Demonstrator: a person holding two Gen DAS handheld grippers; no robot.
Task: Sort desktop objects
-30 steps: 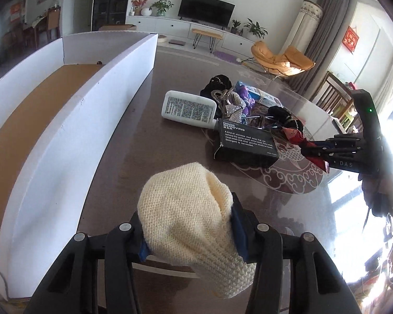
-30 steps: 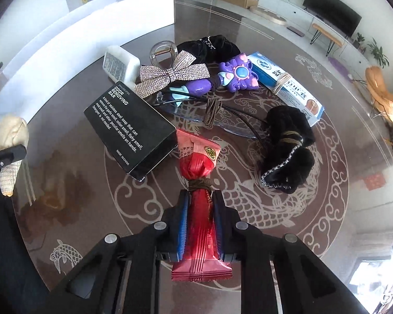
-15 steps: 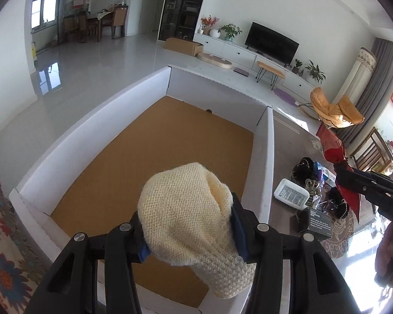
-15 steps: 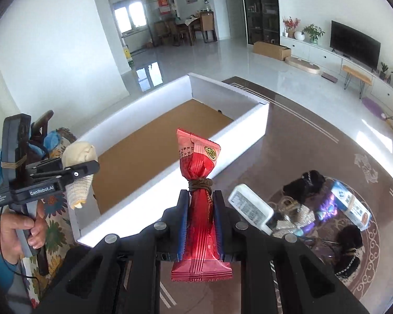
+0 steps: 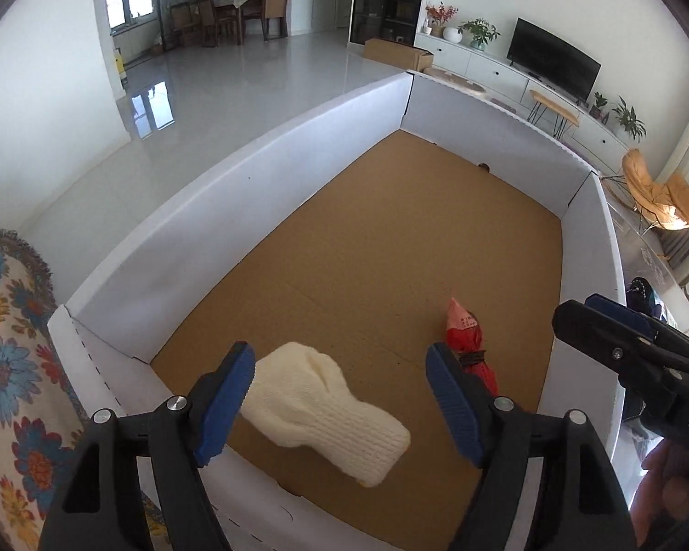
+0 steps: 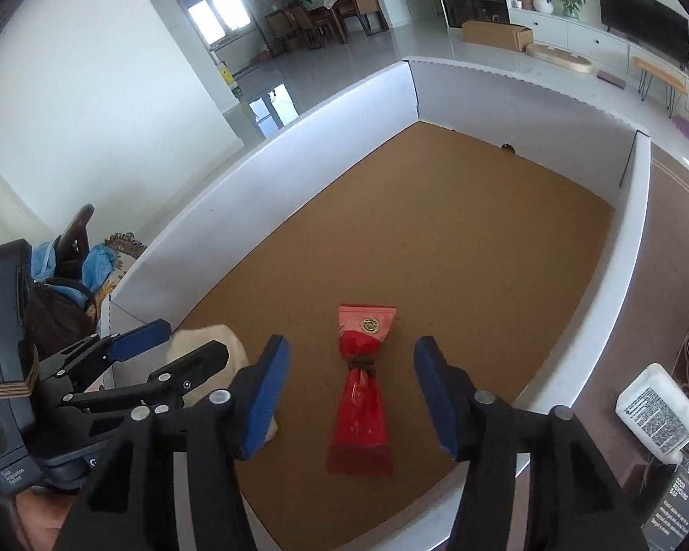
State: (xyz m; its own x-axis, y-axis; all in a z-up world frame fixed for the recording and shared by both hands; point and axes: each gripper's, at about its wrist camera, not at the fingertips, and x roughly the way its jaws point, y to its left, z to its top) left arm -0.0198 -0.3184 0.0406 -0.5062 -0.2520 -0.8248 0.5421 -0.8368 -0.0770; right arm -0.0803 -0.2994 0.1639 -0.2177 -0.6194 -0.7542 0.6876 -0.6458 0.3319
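Cream knitted wool, soft and light: the small cream knitted sock-like piece (image 5: 326, 406) lies on the brown cardboard floor of the large white-walled cardboard box (image 5: 271, 170), near its close corner, below the left gripper (image 5: 340, 395), whose blue-padded fingers stand wide apart with nothing between them. It should squash under any grip and will not slip or break; a pinch across its thick rounded end looks like the surest hold, since the flat ribbed end would likely fold away.

Beside it, a little apart toward the box's right wall, lies the red foil snack packet tied at its waist with a dark band (image 6: 362, 388). The right gripper (image 6: 351, 397) hangs over it, fingers also spread wide and empty. The packet looks light and crinkly, its foil probably slick; the tied waist is the narrow, firmer place to take it, while the flared ends would crumple.

Both pieces appear to be already sorted into the box, so the work left seems to lie outside it. On the dark patterned table just past the right wall rests a white flat plastic bottle with a printed label (image 6: 657, 413), rigid and smooth, best gripped across its flat sides. A black box with white lettering (image 6: 675, 505) shows partly at the edge beneath it.

The box wall stands between the grippers and those things, and the two grippers sit close together, so each needs to lift clear of the rim and of the other.
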